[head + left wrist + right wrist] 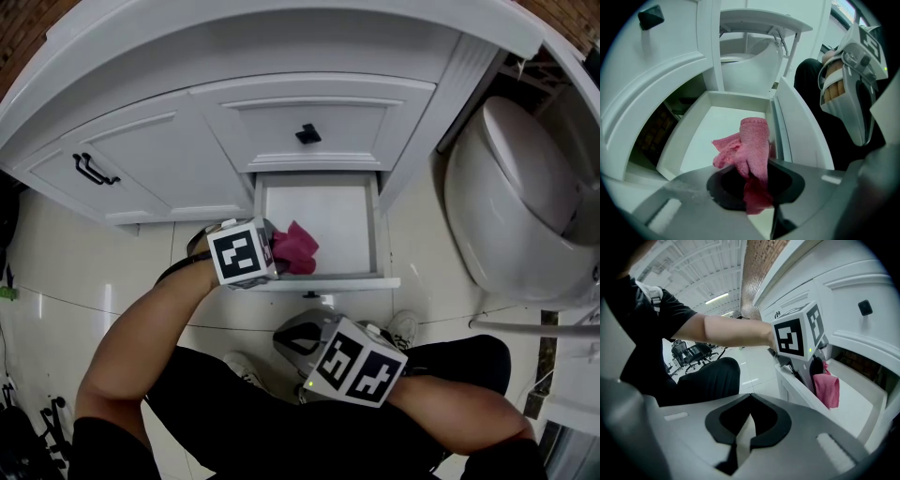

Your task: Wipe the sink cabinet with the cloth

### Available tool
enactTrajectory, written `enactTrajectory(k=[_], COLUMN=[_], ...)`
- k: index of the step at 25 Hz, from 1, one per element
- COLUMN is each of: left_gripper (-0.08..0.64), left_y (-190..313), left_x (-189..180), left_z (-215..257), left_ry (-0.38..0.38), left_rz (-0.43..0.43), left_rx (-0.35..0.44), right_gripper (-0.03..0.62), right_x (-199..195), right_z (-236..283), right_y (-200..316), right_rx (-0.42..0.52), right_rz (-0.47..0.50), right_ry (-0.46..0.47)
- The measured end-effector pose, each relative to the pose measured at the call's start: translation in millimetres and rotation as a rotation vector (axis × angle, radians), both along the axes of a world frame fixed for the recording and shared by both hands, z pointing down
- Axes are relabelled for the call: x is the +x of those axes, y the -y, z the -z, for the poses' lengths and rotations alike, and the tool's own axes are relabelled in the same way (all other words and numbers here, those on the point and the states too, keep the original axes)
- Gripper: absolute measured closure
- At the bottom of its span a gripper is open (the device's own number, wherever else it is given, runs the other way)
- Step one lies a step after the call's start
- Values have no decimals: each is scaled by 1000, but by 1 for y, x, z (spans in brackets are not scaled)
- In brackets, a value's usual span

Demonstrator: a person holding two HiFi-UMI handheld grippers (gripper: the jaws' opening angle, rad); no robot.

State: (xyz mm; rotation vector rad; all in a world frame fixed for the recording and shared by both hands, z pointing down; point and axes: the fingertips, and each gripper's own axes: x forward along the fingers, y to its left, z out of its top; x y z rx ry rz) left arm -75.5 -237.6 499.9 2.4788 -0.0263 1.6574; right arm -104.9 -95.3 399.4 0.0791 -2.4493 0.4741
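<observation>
The white sink cabinet (141, 159) has its bottom drawer (323, 211) pulled open. My left gripper (281, 251) hangs over the drawer's front left corner, shut on a pink cloth (296, 249). In the left gripper view the cloth (753, 143) bunches out from the left gripper (757, 187) above the bare drawer floor (712, 136). My right gripper (289, 342) is held low over the person's lap, in front of the drawer, shut with nothing in it. The right gripper view shows the right gripper (743, 446) with its jaws together, and the cloth (826, 389) hanging over the drawer's edge.
A closed drawer with a black knob (307, 134) sits above the open one. A door with a black handle (94, 171) is to the left. A white toilet (516, 187) stands close on the right. Glossy tiled floor (84, 272) lies in front.
</observation>
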Motion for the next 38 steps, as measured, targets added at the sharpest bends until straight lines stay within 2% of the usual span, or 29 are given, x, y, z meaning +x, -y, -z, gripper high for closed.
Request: enactTrajectory(k=[3,5,11,14,18,21,27,32,38], left_gripper=[462,462,462,462,462,463,462,463,463], left_y=[4,9,12,-2,-25,-34,-50,-53,-52], left_x=[2,8,53,84,122,142,153,138,98], left_z=[11,24,95,122,135,134,118,117,114], left_ry=[-20,-63,-306,-402,-447,-454,-391,-343,-315], left_rz=[19,37,86,62,3,-10,-35,-27,59], left_rx=[32,66,178,201,197,188,189,225,265], right_gripper=[586,586,586,586,586,586,586,586,586], right_x=[2,5,11,11,12,18,41,58,72], right_z=[2,3,10,11,12,9,-2,-13,-17], right_y=[-1,-1,-12,-25,-44,-54,-64,-78,-90], right_rx=[10,20,37,54,69,63,43,26,31], right_rz=[-15,-31,-64,-59,-55,-76,-149,-186,-228], right_ry=[-1,2,11,14,24,25,0,-15,-17])
